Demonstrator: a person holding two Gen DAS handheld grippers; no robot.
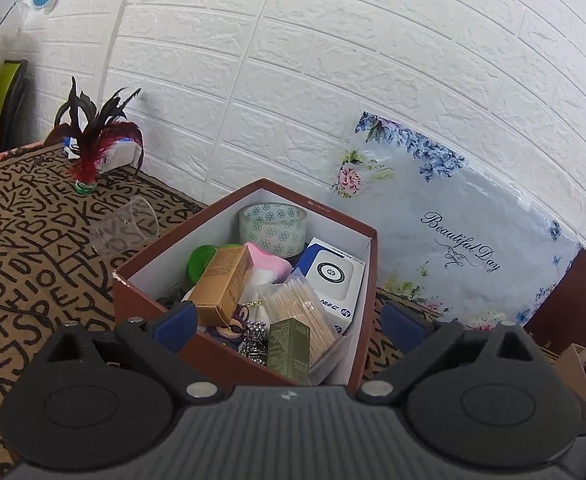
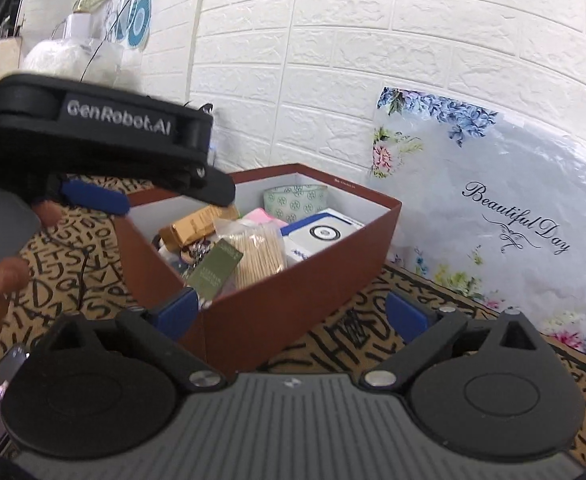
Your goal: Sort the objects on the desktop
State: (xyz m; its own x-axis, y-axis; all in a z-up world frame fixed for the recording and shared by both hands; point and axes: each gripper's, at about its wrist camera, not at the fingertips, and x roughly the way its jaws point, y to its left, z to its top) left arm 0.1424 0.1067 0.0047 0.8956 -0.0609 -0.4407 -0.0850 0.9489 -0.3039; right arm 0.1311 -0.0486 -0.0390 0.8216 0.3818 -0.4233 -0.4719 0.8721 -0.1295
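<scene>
Both tools wide open, nothing held: left tool (image 1: 289,316) straddles the near-left corner of the brown box (image 1: 221,356), right tool (image 2: 291,312) sits at its near wall. Box is packed: tape roll (image 1: 273,226), toothpick bag (image 1: 297,312), green carton (image 1: 287,346), white HP box (image 1: 335,276). Clear cup (image 1: 127,226) lies tipped on the lettered surface (image 1: 25,248), far left. Risk: a finger clips the box wall or snags the toothpick bag and spills it.
</scene>
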